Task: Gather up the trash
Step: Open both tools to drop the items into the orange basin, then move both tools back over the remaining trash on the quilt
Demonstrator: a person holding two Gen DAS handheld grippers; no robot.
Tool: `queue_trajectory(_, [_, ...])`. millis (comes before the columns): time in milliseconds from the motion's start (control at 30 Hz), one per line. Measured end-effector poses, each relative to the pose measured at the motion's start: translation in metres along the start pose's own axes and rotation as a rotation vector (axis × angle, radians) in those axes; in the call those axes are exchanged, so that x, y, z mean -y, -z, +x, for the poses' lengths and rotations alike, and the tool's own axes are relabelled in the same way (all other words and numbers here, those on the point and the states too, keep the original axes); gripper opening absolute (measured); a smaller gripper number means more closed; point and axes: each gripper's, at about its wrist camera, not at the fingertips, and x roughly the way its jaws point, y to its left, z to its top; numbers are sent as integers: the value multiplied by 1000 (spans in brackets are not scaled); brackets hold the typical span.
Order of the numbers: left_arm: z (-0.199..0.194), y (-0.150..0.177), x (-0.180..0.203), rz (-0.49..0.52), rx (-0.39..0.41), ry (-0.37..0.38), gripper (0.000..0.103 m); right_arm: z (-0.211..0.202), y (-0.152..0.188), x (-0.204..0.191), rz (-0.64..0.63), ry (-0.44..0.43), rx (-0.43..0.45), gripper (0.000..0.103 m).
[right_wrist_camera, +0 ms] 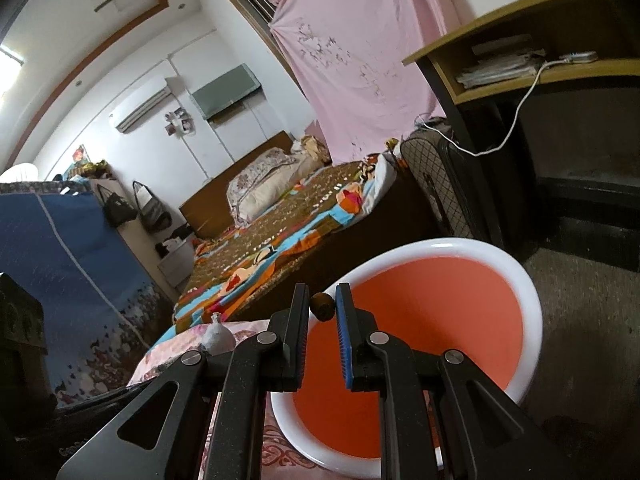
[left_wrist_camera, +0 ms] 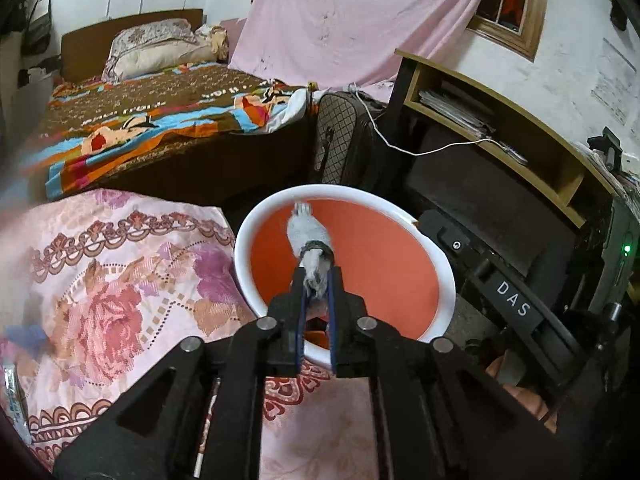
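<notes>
Both grippers hang over the orange bin at the drop step. The left gripper clamps a grey bundle; the right gripper pinches a brown lump. Next, I judge, each needs only to release its piece inside the rim.

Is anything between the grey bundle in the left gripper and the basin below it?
Nothing visible. The left gripper holds the grey bundle over the open basin, whose orange inside looks bare.
</notes>
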Motion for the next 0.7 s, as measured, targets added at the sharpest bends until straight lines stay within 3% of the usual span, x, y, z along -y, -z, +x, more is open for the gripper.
queue_trajectory(167, [-2, 2, -4, -4, 1, -5, 3, 2, -1, 4, 13, 11, -16, 14])
queue_trajectory(333, [-8, 5, -12, -27, 19, -10, 5, 3, 0, 3, 10, 12, -24, 25])
queue_trajectory(567, [-21, 8, -21, -47, 66, -44, 11, 3, 0, 2, 5, 7, -29, 30])
queue_trajectory(700, [-33, 12, -28, -61, 104, -68, 16, 3, 0, -2, -9, -7, -21, 41])
